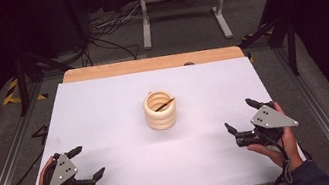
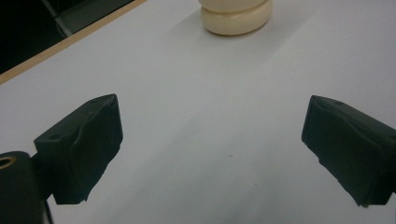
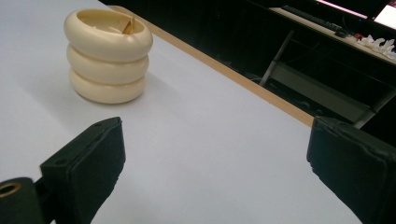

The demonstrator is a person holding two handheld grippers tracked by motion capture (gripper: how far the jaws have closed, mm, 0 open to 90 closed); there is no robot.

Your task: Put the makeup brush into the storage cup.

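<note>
White table (image 1: 105, 112); both grippers wide, empty.

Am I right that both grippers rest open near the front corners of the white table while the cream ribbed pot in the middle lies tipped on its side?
Not quite: the pot stands upright, as the right gripper view shows. The left gripper and right gripper are indeed open near the front corners of the table.

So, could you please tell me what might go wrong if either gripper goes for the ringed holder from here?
1. The cream ringed holder stands free mid-table on the white sheet; a one-sided push from the open left gripper or right gripper could slide or tip it.
2. The thin dark stick leans loosely across its mouth and could be knocked out.
</note>
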